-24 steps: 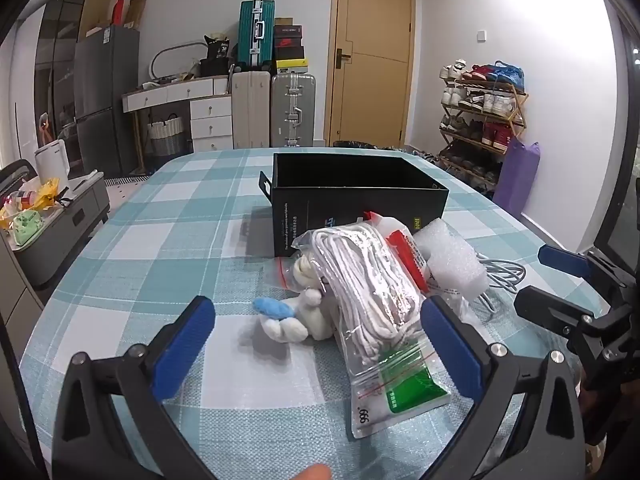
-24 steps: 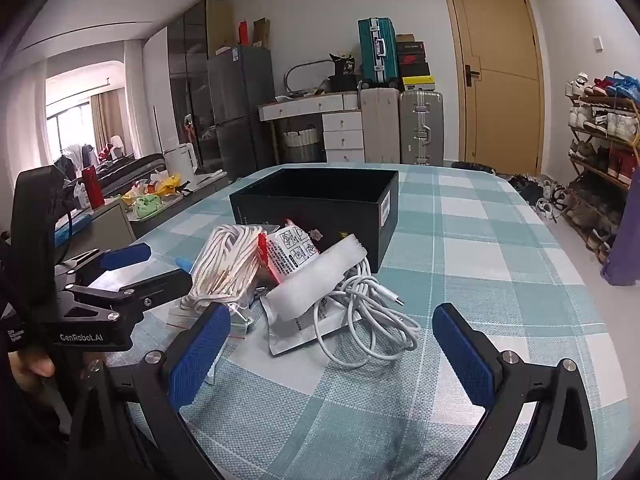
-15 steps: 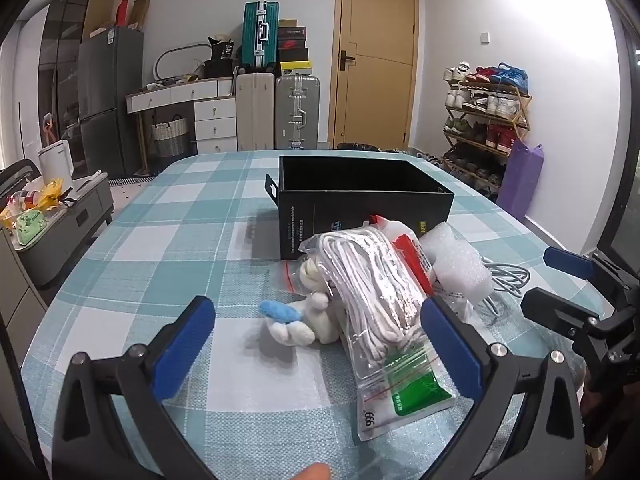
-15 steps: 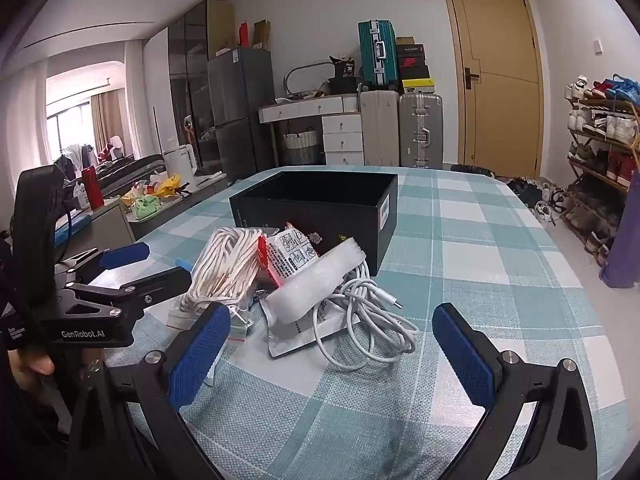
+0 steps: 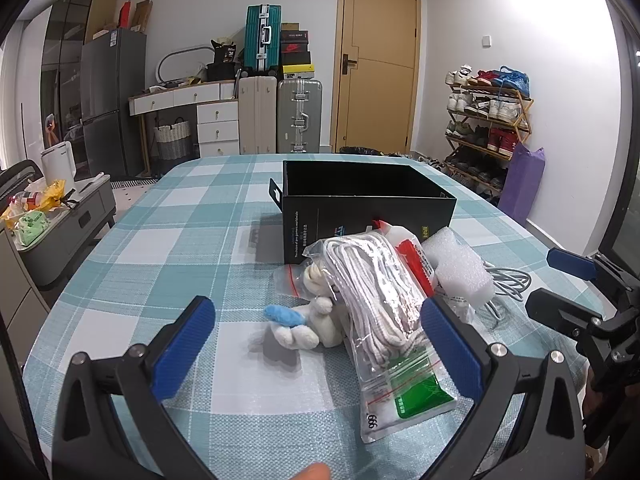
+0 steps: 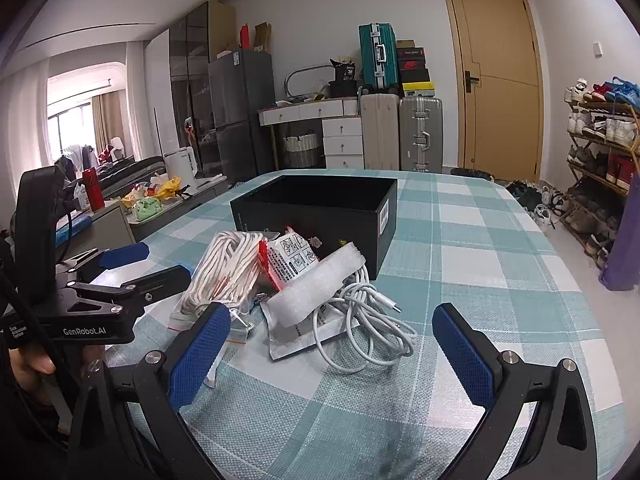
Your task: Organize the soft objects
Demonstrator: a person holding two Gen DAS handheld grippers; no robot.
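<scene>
A pile of soft objects lies on the checked tablecloth in front of an open black box [image 5: 360, 204] [image 6: 320, 210]. It holds a small white plush toy [image 5: 308, 324] with a blue part, a clear bag of white cord [image 5: 376, 308] [image 6: 232, 268], a red and white packet [image 6: 288, 258], a white foam piece [image 5: 456, 268] [image 6: 320, 284] and a coiled white cable [image 6: 360, 320]. My left gripper [image 5: 320, 348] is open and empty, just short of the plush toy and the cord bag. My right gripper [image 6: 332, 352] is open and empty, just short of the cable.
The table [image 6: 480, 240] stretches behind and right of the box. A low cabinet [image 5: 60, 224] stands left of the table. Suitcases [image 5: 280, 116], a door and a shoe rack [image 5: 484, 120] stand at the back of the room.
Both grippers have lifted and drawn back slightly, so the pile sits a little lower in both views. Nothing on the table has moved.
</scene>
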